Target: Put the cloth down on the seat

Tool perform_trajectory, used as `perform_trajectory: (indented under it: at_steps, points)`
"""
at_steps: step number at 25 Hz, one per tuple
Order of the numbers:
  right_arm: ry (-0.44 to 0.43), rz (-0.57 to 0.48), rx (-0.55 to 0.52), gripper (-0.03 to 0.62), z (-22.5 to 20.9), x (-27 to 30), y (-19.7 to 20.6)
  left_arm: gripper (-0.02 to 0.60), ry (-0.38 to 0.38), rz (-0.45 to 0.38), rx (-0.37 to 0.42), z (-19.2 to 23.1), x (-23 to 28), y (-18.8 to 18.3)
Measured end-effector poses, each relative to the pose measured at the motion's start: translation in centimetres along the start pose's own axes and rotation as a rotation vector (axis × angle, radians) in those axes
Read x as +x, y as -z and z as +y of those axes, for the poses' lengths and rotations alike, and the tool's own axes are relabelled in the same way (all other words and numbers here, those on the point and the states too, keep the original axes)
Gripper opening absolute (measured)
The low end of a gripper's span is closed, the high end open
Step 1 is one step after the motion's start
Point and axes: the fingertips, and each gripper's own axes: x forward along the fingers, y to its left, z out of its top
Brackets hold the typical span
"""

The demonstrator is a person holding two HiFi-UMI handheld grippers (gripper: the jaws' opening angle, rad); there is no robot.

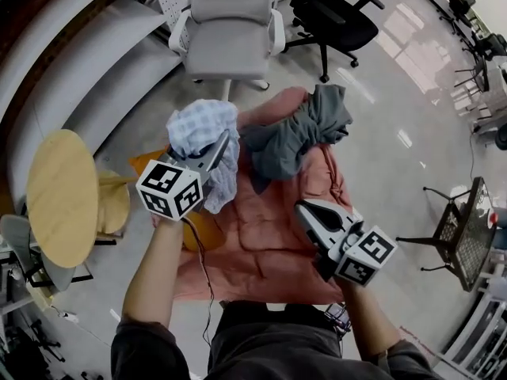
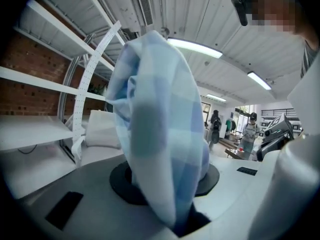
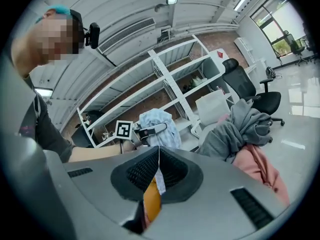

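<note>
Grey polished floor surrounds the seat, a long cushion under a salmon cover whose long axis runs from 6 to 12 o'clock in the head view. A round wooden table stands well off at 9 o'clock. The left gripper is clenched on the cloth, a pale blue checked piece. It bulges above the jaws and droops past them toward 6 o'clock, so its long axis roughly follows the seat's. The bunch hangs over the seat's left far part, near the 9 o'clock edge where orange cushion shows. The bare cover that could take it lies at 5 o'clock from the cloth, between the two grippers. A grey garment is heaped just beside the cloth at 3 o'clock and fills the far end, so I judge the room lies nearer the person. The right gripper hovers over the cover's right side with its jaws together. An orange and white sliver shows in their seam, and I cannot tell what it is. The left hand is plainly the one to place the cloth.
</note>
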Motion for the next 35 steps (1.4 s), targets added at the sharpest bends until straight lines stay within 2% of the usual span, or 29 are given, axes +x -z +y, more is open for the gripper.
perform_trajectory:
  at_steps: [7, 11, 13, 16, 20, 23, 26, 35]
  points:
    - [0.016, 0.023, 0.002, 0.015, -4.0, 3.7, 2.0, 0.132, 0.016, 0.093, -0.047, 7.2, 11.3, 4.5]
    - [0.029, 0.034, 0.060, 0.015, -5.9, 5.0, 3.6, 0.153, -0.007, 0.205, 0.018, 8.8, 18.2, 7.3]
    - [0.032, 0.036, 0.051, 0.015, -6.9, 5.2, 4.6, 0.167, -0.023, 0.246, 0.045, 9.1, 20.2, 8.8]
    - [0.029, 0.047, 0.042, 0.015, -7.8, 5.4, 5.6, 0.237, -0.029, 0.287, 0.056, 9.8, 22.2, 10.7]
    - [0.035, 0.059, 0.060, 0.015, -8.8, 5.4, 6.7, 0.386, -0.049, 0.282, 0.066, 10.7, 23.1, 11.3]
    - [0.038, 0.055, 0.056, 0.015, -9.1, 5.5, 6.7, 0.446, -0.058, 0.234, 0.104, 10.6, 22.6, 9.8]
    - [0.031, 0.038, 0.063, 0.015, -8.8, 5.9, 6.0, 0.454, -0.045, 0.217, 0.128, 9.7, 21.5, 8.6]
    - [0.009, 0.031, 0.018, 0.015, -6.1, 5.8, 4.0, 0.454, -0.060, 0.214, 0.120, 8.2, 16.9, 7.7]
